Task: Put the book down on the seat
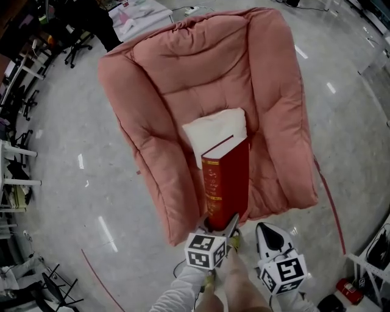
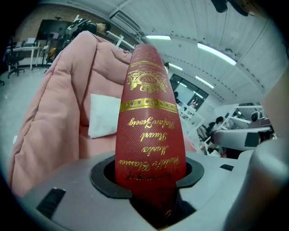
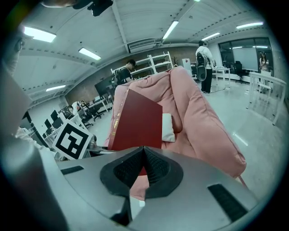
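Note:
A thick red book (image 1: 226,178) with gold lettering on its spine stands upright over the front of the pink cushioned seat (image 1: 170,79). My left gripper (image 1: 224,224) is shut on the book's lower end. In the left gripper view the spine (image 2: 149,131) fills the gap between the jaws of that gripper (image 2: 151,180). A white pillow (image 1: 214,129) lies on the seat just behind the book. My right gripper (image 1: 271,234) hovers to the right of the book, off the seat's front edge. In its own view the right gripper (image 3: 143,169) is shut on nothing, with the book's cover (image 3: 137,119) ahead of it.
The seat rests on a grey polished floor (image 1: 73,177) marked with a red line (image 1: 332,207). Office chairs and desks (image 1: 24,91) stand at the left, and a table (image 1: 137,15) behind the seat. People and shelving (image 3: 153,63) are far off.

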`<act>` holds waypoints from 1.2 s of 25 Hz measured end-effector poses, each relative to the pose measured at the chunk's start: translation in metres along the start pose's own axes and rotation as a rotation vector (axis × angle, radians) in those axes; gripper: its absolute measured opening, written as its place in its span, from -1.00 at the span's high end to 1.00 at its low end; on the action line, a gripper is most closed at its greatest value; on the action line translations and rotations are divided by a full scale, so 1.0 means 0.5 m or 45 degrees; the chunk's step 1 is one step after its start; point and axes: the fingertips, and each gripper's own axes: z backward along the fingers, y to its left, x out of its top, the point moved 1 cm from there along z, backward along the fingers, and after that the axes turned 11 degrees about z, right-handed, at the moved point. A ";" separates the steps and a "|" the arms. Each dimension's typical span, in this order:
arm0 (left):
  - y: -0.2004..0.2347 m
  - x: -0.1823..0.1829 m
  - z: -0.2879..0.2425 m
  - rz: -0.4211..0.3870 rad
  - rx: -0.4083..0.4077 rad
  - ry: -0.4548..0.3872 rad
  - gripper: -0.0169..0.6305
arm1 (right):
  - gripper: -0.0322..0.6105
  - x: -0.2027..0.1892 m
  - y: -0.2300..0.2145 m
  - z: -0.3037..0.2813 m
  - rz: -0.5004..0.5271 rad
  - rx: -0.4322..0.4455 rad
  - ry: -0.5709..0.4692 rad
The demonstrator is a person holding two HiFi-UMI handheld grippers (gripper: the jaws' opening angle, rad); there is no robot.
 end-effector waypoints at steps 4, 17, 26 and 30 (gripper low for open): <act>0.028 -0.003 -0.061 0.036 -0.011 0.017 0.21 | 0.89 -0.022 -0.036 -0.043 -0.013 0.000 0.023; 0.093 -0.035 -0.207 0.137 -0.054 0.077 0.20 | 0.89 -0.078 -0.059 -0.116 -0.077 0.031 0.072; 0.126 -0.069 -0.238 0.083 0.053 0.171 0.17 | 0.89 -0.092 -0.058 -0.109 -0.098 0.037 0.070; 0.152 -0.067 -0.224 0.094 0.150 0.150 0.00 | 0.89 -0.084 -0.061 -0.104 -0.096 0.033 0.054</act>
